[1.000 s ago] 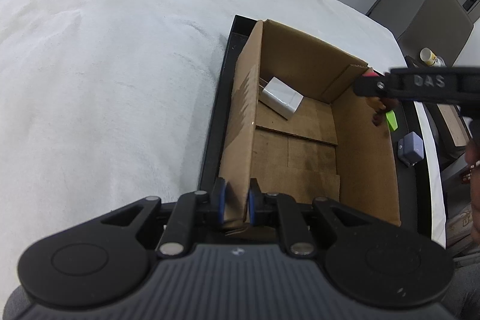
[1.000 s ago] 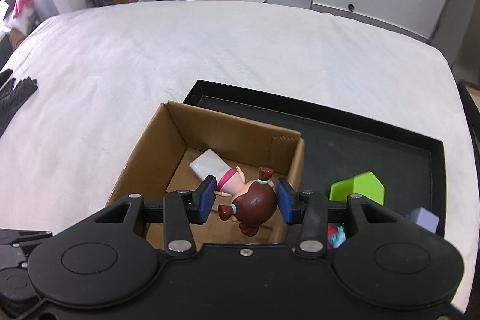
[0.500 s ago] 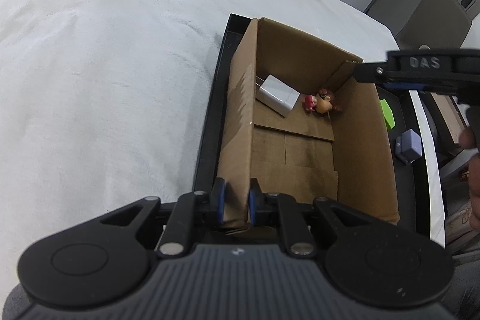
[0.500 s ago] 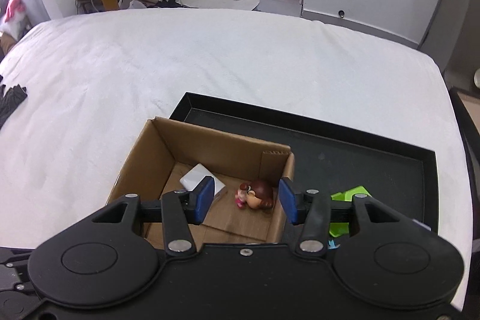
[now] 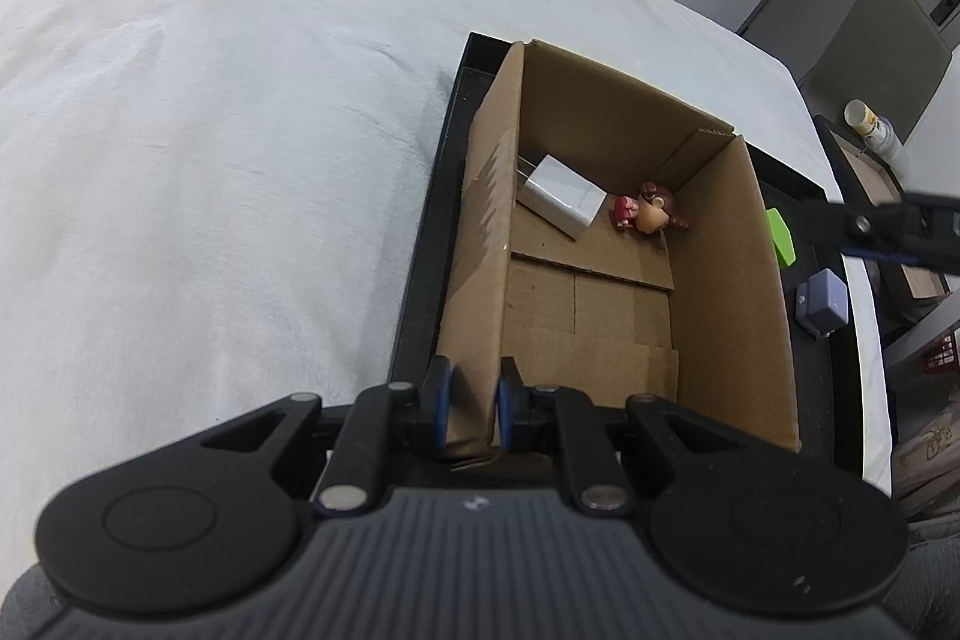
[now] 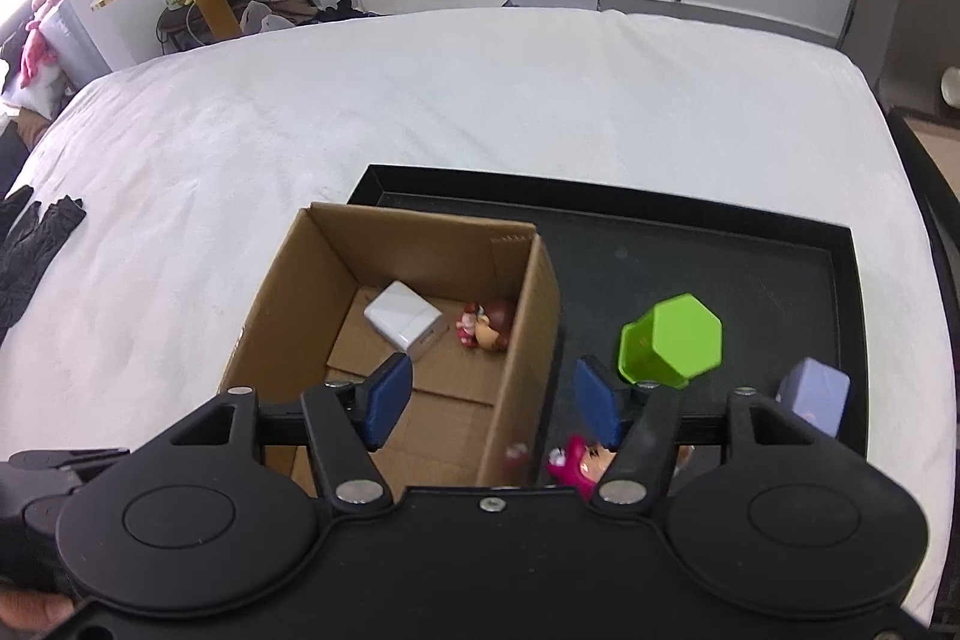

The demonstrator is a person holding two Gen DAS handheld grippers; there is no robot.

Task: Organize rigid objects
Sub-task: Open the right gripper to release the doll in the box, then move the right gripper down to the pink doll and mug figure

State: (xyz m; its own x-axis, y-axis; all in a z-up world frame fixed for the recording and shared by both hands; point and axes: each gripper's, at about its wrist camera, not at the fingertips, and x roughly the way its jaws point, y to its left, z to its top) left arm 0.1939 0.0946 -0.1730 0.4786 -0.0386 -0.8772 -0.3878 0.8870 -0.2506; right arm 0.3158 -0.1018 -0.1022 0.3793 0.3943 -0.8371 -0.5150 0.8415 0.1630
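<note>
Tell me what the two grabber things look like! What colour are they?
Both are black plastic. The left gripper has a ribbed dark grey body, two round black discs at its sides, silver pivot pins and thin blue pads on its fingers. The right gripper has a smooth black body, the same round discs and silver pins, and wider blue pads.

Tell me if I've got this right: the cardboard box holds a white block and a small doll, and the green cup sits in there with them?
Not quite. The green cup stands outside the cardboard box, on the black tray, as the right wrist view shows. The white block and small doll are in the box.
</note>
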